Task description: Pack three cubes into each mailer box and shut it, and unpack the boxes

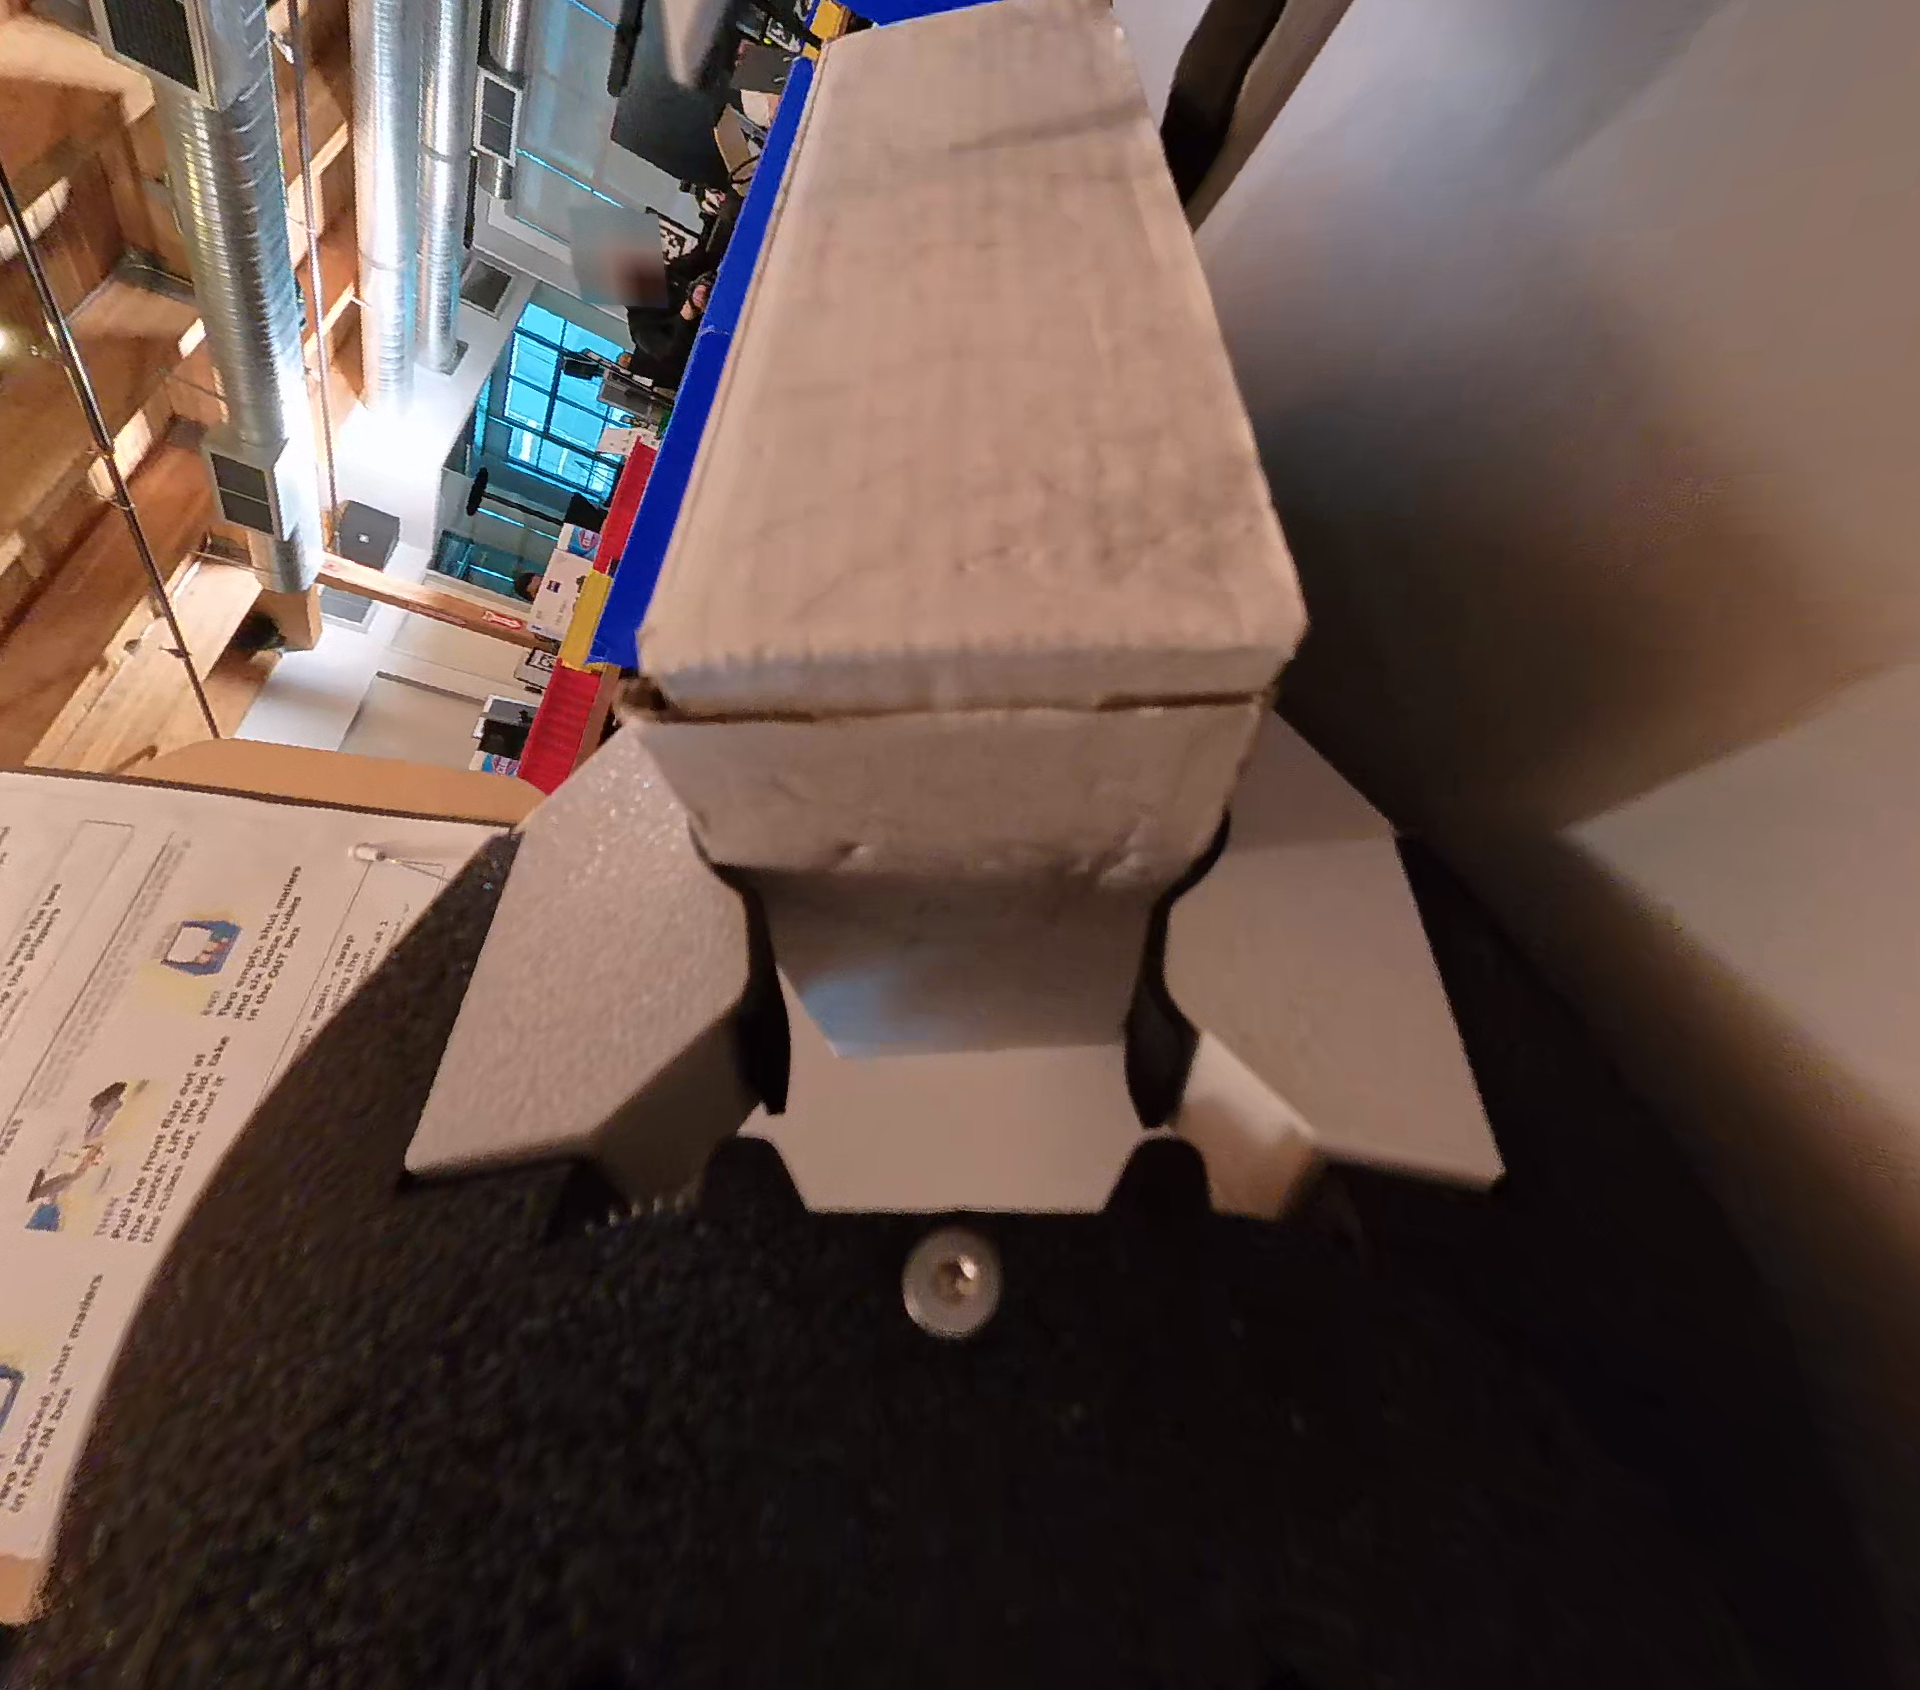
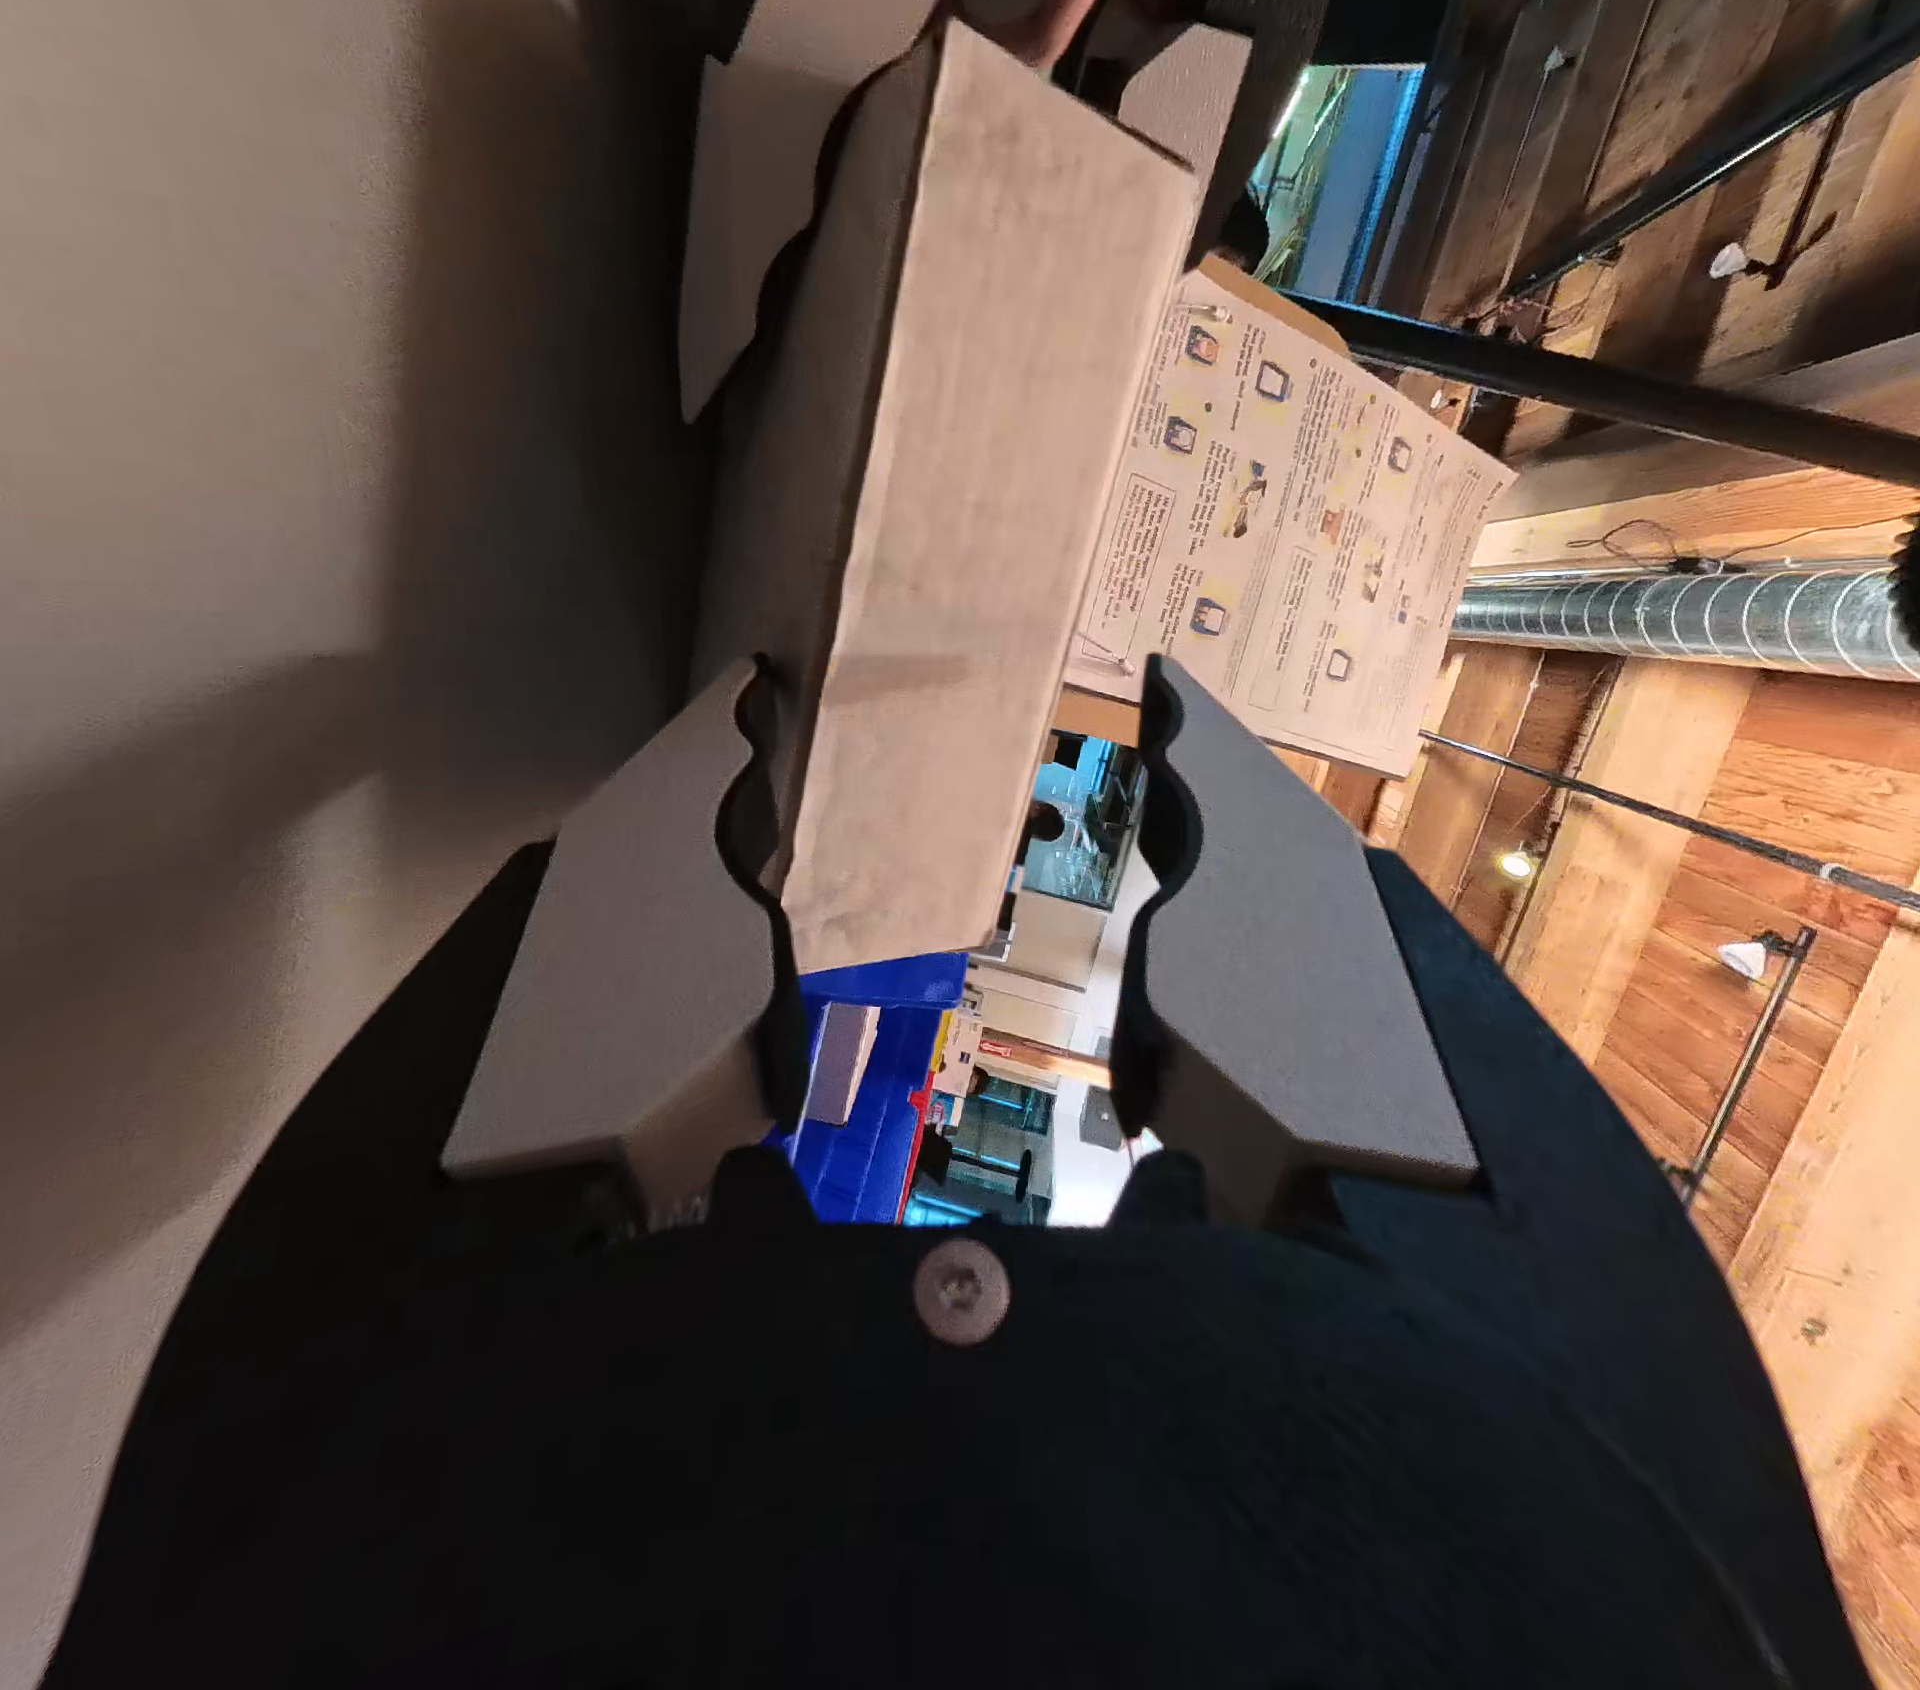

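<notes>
Box held at one end, other gripper at the far end

The left gripper (image 1: 966,944) is clamped on the near end of the white box (image 1: 977,393), which looks shut. The box's long side runs straight away from that gripper. At the far end of the box, the right gripper (image 2: 951,767) has its fingers apart, with one finger (image 2: 665,892) beside the box's side and the other clear of it. The box is up beside the pale table (image 1: 1558,290). A blue bin (image 2: 883,1110) sits just past the box's far end.
</notes>
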The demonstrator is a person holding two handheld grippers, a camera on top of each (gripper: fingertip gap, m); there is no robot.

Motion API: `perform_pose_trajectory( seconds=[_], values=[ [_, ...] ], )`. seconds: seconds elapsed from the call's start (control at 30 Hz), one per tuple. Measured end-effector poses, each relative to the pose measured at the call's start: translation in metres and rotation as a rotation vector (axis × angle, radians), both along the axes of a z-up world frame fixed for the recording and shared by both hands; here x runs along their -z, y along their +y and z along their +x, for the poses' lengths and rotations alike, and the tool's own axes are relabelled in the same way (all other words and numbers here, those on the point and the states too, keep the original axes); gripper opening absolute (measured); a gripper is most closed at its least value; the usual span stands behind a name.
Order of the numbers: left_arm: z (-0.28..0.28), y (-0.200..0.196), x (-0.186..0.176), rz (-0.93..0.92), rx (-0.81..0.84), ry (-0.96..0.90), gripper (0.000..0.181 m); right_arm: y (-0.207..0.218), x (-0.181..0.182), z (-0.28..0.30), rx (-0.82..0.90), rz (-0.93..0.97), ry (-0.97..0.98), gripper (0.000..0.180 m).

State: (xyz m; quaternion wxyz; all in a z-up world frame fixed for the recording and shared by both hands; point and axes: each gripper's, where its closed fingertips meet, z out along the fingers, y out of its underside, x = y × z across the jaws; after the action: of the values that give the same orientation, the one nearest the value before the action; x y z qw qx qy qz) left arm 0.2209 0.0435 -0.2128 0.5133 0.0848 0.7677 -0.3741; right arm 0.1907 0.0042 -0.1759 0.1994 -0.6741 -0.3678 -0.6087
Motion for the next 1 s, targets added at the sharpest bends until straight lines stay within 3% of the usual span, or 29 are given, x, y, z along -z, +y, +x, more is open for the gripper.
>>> perform_pose_trajectory(
  seconds=[0.2,0.37,0.43,0.53,0.83,0.9,1.0],
  values=[
    [0.001,0.001,0.0,-0.021,-0.001,0.031,0.078,-0.008,0.006,-0.006,0.014,0.059,0.0,0.038],
    [0.001,0.001,0.0,-0.033,-0.002,0.049,0.076,-0.014,0.001,-0.005,0.017,0.096,-0.074,0.036],
    [0.002,0.001,0.0,-0.035,-0.004,0.054,0.076,-0.02,0.001,-0.002,0.034,0.103,-0.119,0.026],
    [0.001,-0.001,0.001,-0.022,0.002,0.048,0.074,-0.025,0.002,0.004,0.055,0.134,-0.118,0.024],
    [0.009,-0.003,0.002,-0.019,-0.029,0.053,0.071,-0.024,-0.004,0.028,0.086,0.153,-0.162,0.042],
    [0.009,-0.002,0.002,-0.022,-0.034,0.058,0.071,-0.023,-0.003,0.028,0.104,0.131,-0.195,0.037],
    [0.009,-0.002,0.002,-0.02,-0.035,0.06,0.071,-0.024,0.009,0.029,0.106,0.096,-0.21,0.013]
  ],
)
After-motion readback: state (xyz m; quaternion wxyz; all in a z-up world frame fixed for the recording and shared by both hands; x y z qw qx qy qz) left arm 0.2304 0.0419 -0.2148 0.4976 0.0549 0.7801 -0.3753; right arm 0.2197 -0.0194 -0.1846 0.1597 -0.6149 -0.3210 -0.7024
